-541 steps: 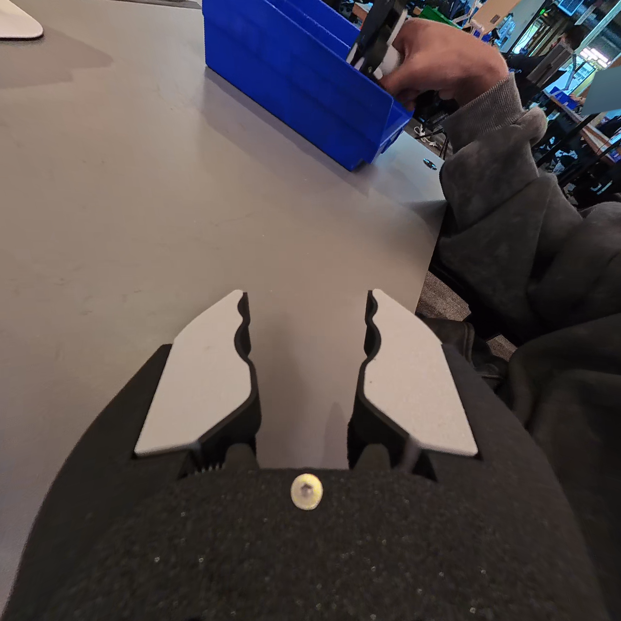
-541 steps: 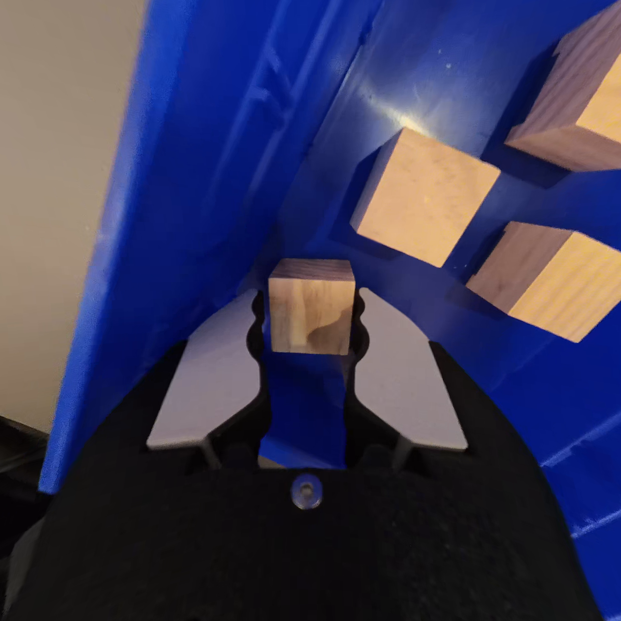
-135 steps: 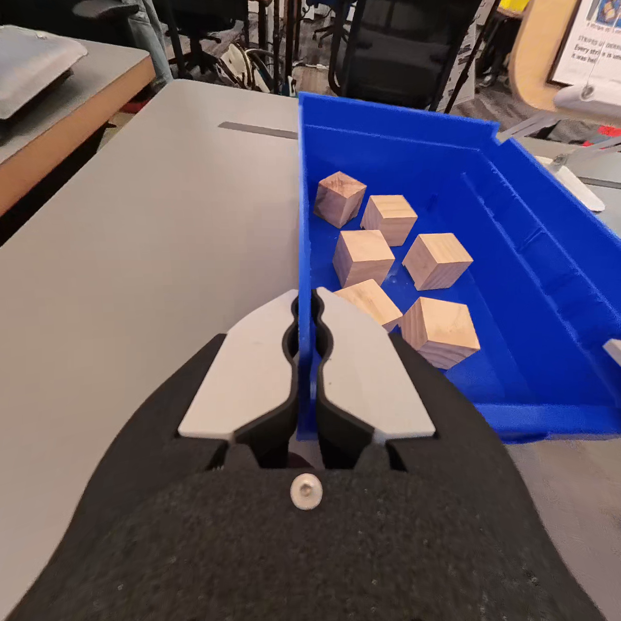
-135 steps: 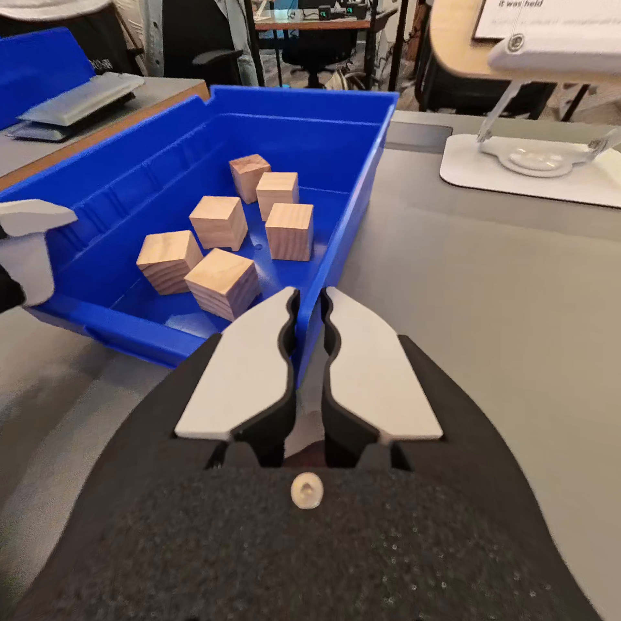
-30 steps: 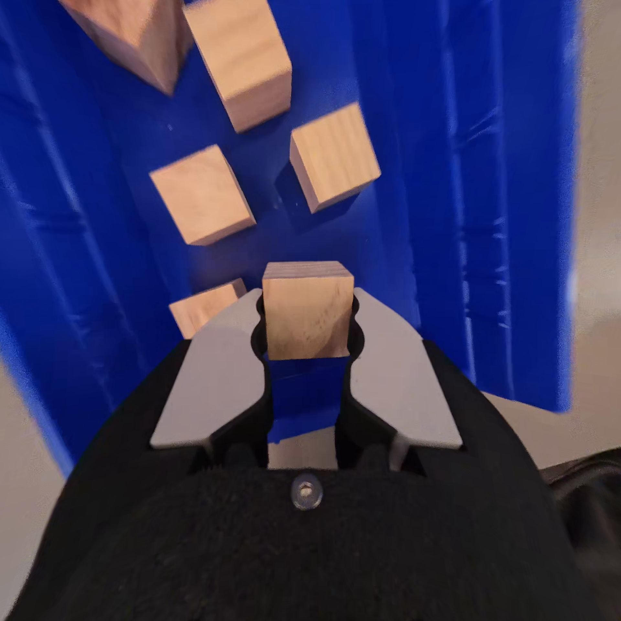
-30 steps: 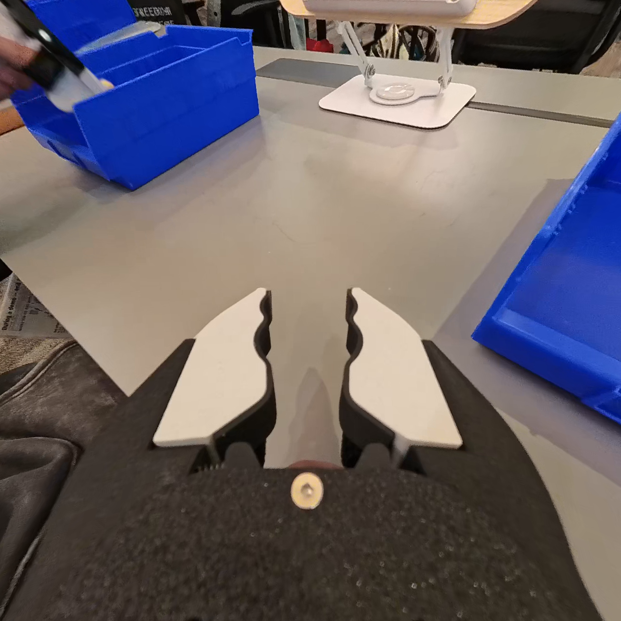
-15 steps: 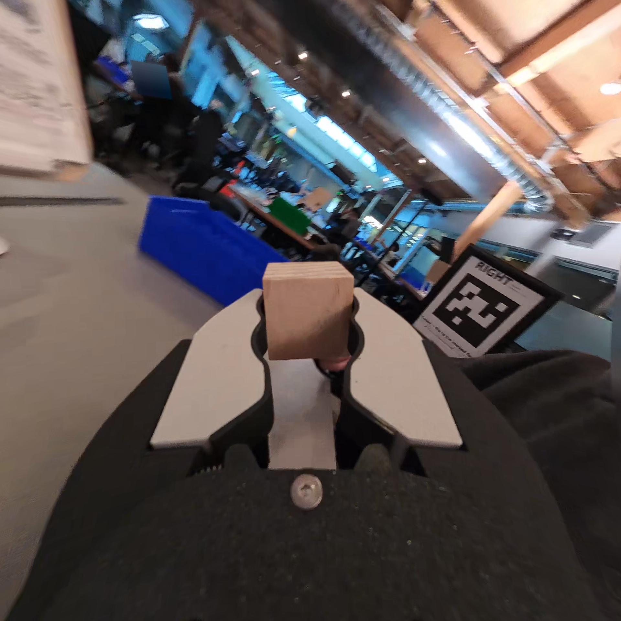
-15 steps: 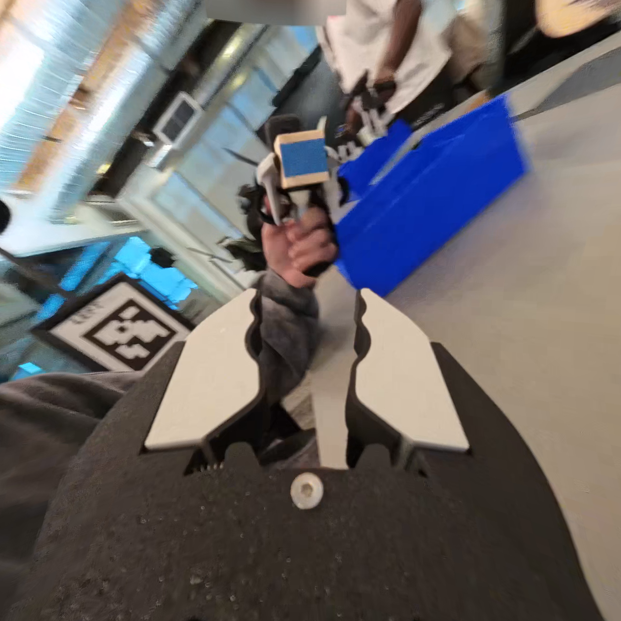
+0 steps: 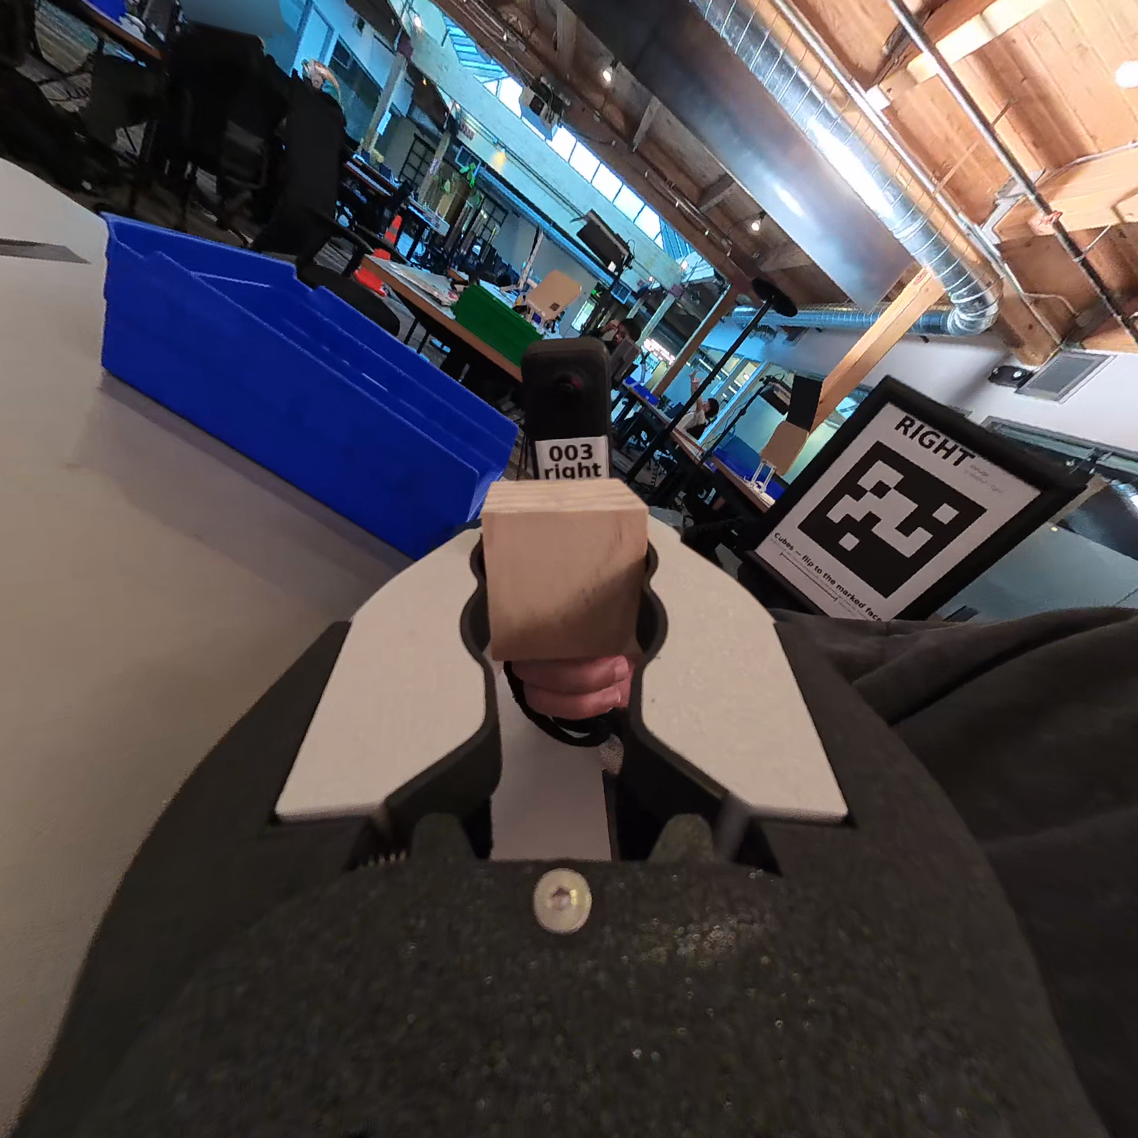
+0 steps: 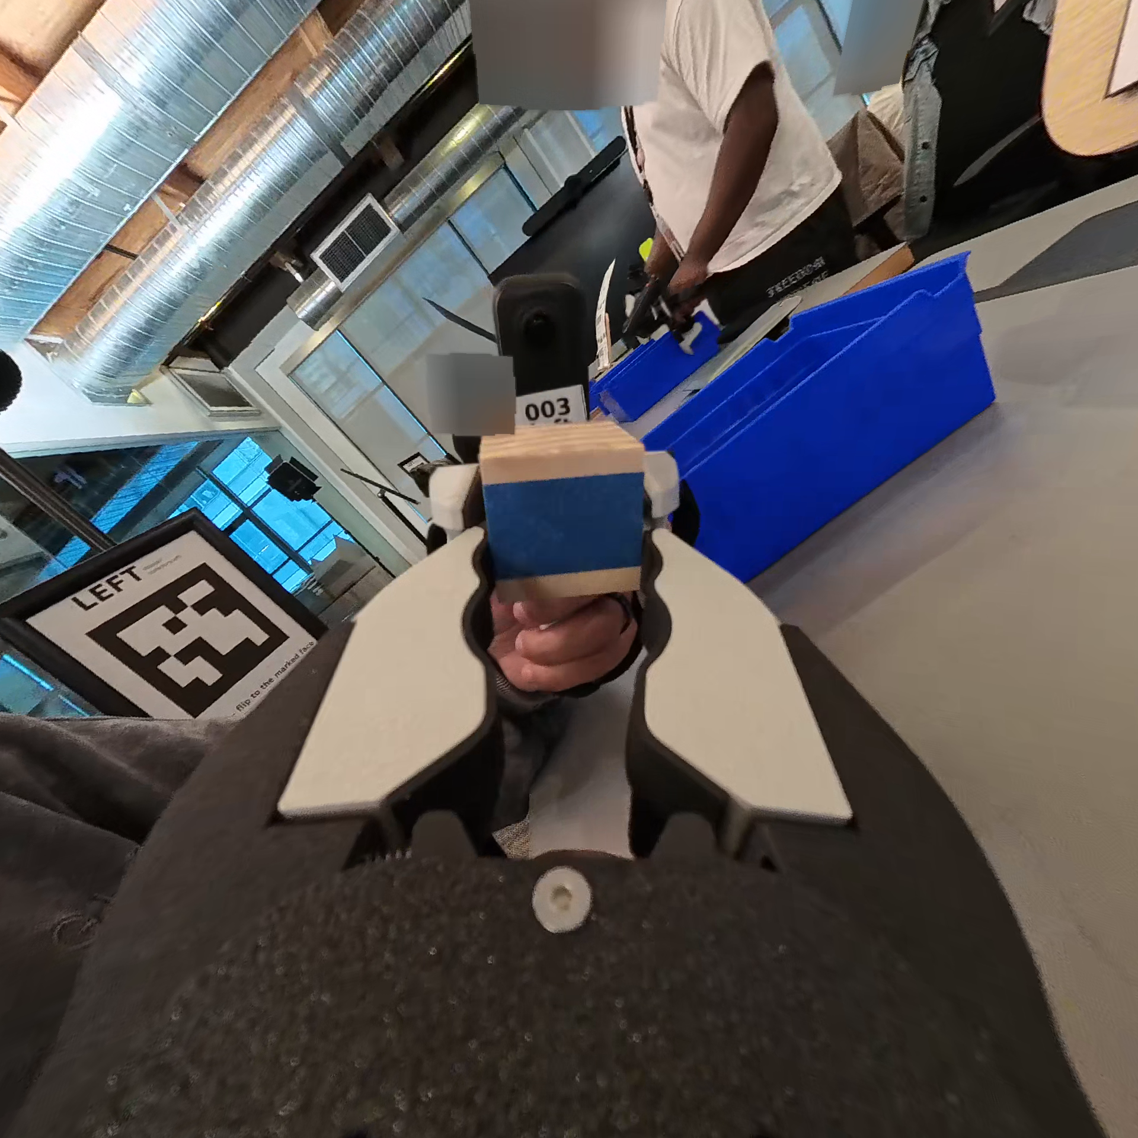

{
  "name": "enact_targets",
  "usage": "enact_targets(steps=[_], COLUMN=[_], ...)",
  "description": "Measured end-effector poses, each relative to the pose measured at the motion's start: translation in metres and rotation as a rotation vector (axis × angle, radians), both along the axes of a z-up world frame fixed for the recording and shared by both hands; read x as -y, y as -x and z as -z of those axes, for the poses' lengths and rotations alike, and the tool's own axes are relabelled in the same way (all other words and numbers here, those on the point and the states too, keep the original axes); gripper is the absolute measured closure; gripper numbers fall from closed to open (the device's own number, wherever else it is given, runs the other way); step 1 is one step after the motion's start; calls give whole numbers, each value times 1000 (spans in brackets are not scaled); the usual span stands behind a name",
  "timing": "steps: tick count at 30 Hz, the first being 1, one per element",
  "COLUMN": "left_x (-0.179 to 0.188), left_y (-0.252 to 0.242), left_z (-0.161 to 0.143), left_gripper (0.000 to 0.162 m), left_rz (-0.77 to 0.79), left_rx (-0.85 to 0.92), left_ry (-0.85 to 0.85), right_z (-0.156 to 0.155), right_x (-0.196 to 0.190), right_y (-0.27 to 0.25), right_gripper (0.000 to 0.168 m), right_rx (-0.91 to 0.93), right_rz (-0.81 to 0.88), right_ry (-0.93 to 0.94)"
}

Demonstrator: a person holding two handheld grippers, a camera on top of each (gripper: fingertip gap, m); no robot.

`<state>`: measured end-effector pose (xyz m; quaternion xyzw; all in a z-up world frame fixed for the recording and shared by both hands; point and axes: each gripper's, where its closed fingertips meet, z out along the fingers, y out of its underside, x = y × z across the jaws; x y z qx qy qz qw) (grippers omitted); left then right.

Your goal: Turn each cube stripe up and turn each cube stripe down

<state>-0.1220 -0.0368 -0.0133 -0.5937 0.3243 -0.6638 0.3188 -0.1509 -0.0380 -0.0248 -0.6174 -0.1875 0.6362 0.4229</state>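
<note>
One wooden cube (image 9: 563, 569) is clamped between the fingers of the left gripper (image 9: 563, 591), held up off the grey table (image 9: 123, 554). From the left wrist view its near face is plain wood. From the right wrist view the same cube (image 10: 561, 529) shows a wide blue stripe across the face turned toward the right gripper (image 10: 563, 591), with bare wood above and below the stripe.

The right gripper's fingers stand apart with nothing between them; its tips sit just short of the cube and frame it on both sides, though whether they touch it cannot be told. The two grippers point at each other, each one's black camera (image 9: 566, 394) rising behind the cube in the other's view.

A hand (image 10: 563, 646) shows below the cube in the right wrist view, holding the left gripper, and fingertips of the other hand (image 9: 573, 683) show under the cube in the left wrist view.

Farther off, a blue bin (image 9: 277, 382) rests on the table to the left of the left view, and another blue bin (image 10: 831, 419) lies to the right of the right view. Framed signs with black-and-white square codes (image 9: 893, 517) stand behind. A person in a white shirt (image 10: 739, 141) stands at a far table.
</note>
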Motion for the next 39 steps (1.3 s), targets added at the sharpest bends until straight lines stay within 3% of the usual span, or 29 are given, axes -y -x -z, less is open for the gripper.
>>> enact_targets(steps=[3,5,7,9,13,15,18,21,23,26,29,35,39], left_x=[-1,-5,-11,-11,8,22,31,31,32,36,42,45,47], left_y=[2,18,40,66,106,105,98,95,93,87,82,80,78], left_z=[0,-11,-6,19,78,100,103,107,118,132,138,142,148], left_gripper=[115,87,83,78,87,90,93,96,101,102,102,102,102], left_rz=[-5,-51,-174,-344,-650,-626,-563,-549,-526,-483,-442,-418,-397], left_rx=[3,35,-26,-163,-364,-454,-497,-572,-647,-704,-717,-740,-758], left_ry=[25,67,70,5,-78,-60,-101,-196,-233,-234,-210,-209,-198], right_z=[3,2,-1,0,0,1,-16,-47,-48,-10,54,126,139], right_x=[0,0,-2,-4,-10,-14,-24,-47,-60,-67,-57,-47,-45], right_y=[-2,-5,-10,-15,-26,-34,-68,-149,-218,-315,-363,-391,-399], right_gripper=[123,123,123,123,124,123,123,123,123,123,123,123,123], right_rx=[8,15,24,61,108,158,279,475,671,921,1145,1332,1365], right_rz=[6,9,24,48,101,136,256,548,740,939,893,789,781], right_ry=[7,2,-4,-19,-51,-64,-123,-184,-134,114,402,694,757])
